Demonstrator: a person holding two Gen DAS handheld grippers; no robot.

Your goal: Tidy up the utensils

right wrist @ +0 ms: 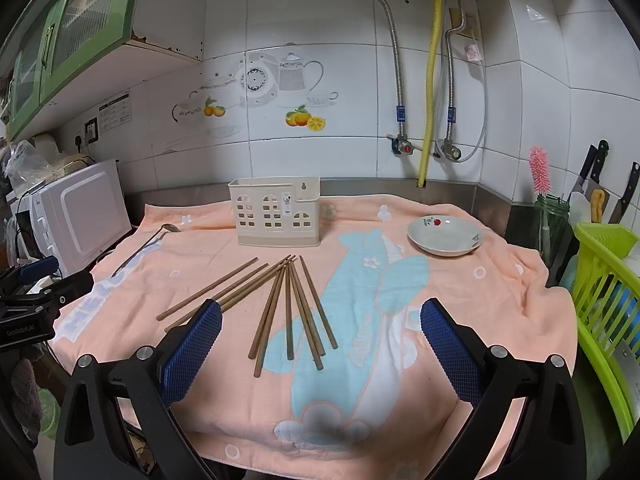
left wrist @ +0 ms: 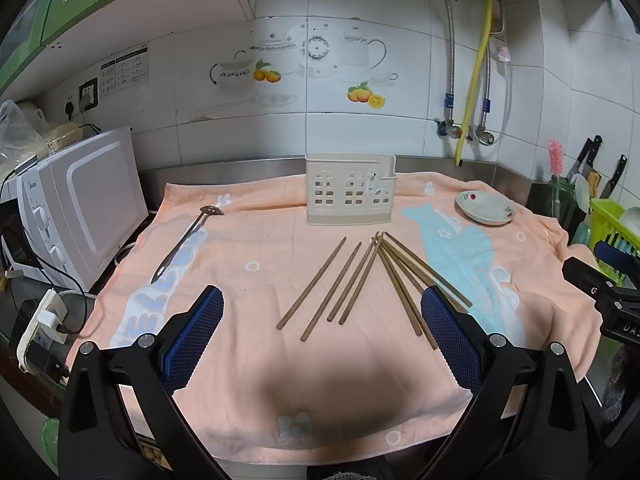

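Several brown wooden chopsticks lie fanned out on the peach towel. A cream utensil holder with window cut-outs stands upright behind them. A metal spoon lies at the towel's left. My left gripper hovers open in front of the chopsticks, nothing between its blue pads. My right gripper is open too, above the near ends of the chopsticks, holding nothing.
A small white dish sits at the towel's back right. A white microwave stands at the left. A green drying rack and a jar with knives and a pink brush border the right side.
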